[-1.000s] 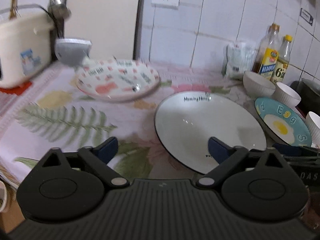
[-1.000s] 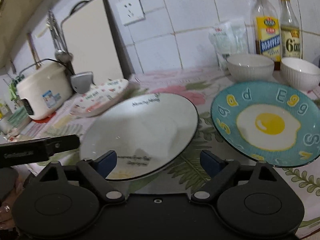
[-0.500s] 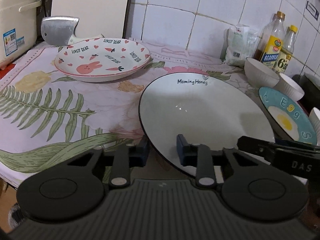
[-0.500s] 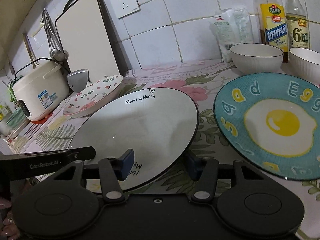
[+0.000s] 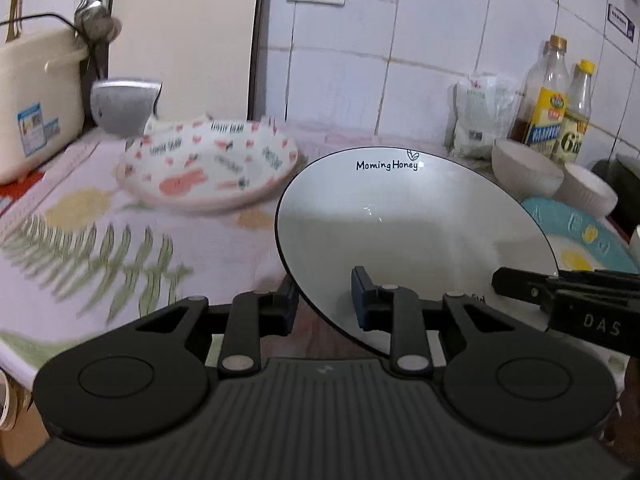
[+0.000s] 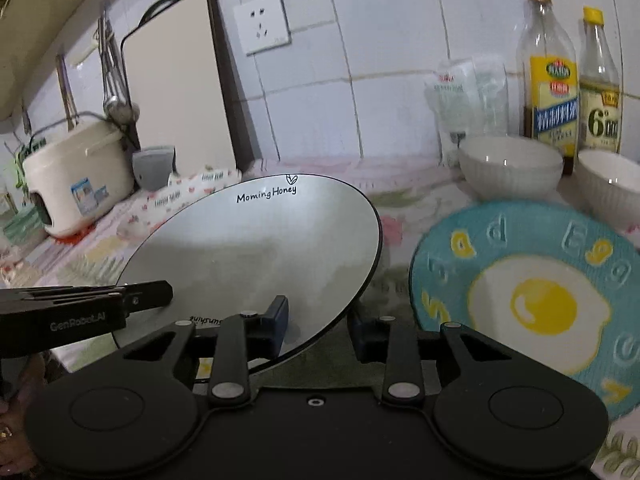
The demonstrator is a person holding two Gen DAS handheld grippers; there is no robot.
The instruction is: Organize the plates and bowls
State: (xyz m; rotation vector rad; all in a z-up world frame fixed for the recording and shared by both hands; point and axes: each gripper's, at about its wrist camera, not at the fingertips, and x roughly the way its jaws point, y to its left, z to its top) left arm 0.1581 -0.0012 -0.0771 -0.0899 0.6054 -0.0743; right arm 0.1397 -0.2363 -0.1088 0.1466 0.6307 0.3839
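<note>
Left wrist only: rabbit plate [image 5: 212,168].

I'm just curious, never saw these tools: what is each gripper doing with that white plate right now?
Left gripper: shut on the near rim of the white plate.
Right gripper: jaws closing, with that plate's rim between them; contact with both pads cannot be told.

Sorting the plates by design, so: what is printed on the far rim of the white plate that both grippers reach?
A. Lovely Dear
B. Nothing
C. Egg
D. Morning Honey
D: the white plate bears black "Morning Honey" lettering under a small leaf mark on its far rim, legible in both wrist views.
</note>
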